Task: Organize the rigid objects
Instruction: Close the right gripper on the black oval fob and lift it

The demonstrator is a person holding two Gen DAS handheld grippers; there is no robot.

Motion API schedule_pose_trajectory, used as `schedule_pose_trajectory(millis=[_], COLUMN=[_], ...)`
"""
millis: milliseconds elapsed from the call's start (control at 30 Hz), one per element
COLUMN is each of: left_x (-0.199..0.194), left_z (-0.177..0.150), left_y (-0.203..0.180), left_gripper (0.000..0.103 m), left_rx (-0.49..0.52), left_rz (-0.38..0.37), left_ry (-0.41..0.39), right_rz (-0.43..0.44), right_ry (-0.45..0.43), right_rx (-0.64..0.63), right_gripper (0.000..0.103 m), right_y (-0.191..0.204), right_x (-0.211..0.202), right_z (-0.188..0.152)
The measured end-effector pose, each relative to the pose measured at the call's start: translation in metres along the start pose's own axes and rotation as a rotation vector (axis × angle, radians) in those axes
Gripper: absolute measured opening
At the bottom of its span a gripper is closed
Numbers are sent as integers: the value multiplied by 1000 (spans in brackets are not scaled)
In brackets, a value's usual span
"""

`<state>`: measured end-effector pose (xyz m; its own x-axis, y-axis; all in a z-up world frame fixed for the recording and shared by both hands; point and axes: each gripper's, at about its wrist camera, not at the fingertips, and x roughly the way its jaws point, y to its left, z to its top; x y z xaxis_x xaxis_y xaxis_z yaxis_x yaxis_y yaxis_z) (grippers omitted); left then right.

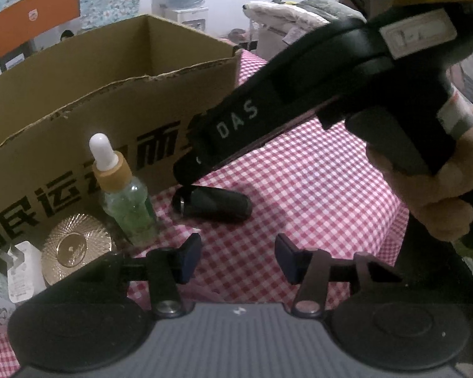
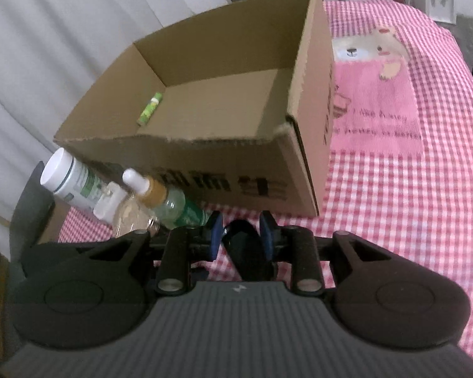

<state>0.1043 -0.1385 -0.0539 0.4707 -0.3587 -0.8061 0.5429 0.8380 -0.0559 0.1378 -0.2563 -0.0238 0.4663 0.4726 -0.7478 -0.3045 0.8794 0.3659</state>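
The right tool (image 2: 241, 236) is clenched on a black capsule-shaped case (image 2: 244, 245), its blue pads pressing both sides; in the left wrist view the case (image 1: 213, 203) lies on the pink gingham cloth (image 1: 315, 189) just in front of the cardboard box (image 1: 110, 100), with the right tool's tip directly above it. The left tool (image 1: 238, 258) is released, empty, and held back from the case. The step in hand looks like the pick-up of the case. Next it must be lifted above the torn front rim and carried into the box, where a green tube (image 2: 149, 108) already lies. A dropper bottle (image 1: 123, 186), a gold-lidded jar (image 1: 75, 247) and a white bottle (image 2: 74, 184) wait beside the box.
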Motion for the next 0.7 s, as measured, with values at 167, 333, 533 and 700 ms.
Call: schedule_pose_trajectory(millis=[167,333,533,700], left_x=[5,9,11,11], left_z=[3,6,9,11], left_y=[7,13,18,21], left_gripper=[52,47,42,36], left_rx=[-34,-64,-76,-91], left_rz=[-3,-3,10,17], left_ry=[7,14,16,19], right_rz=[43,129,247,256], right_ry=[70,107,92,94], right_rx=[72,185,269,278], right_gripper=[26,26,26,25], right_y=[-11,-27,-40,-40], right_x=[13,13,6,8], right_z=[-4,-15,-22,-29])
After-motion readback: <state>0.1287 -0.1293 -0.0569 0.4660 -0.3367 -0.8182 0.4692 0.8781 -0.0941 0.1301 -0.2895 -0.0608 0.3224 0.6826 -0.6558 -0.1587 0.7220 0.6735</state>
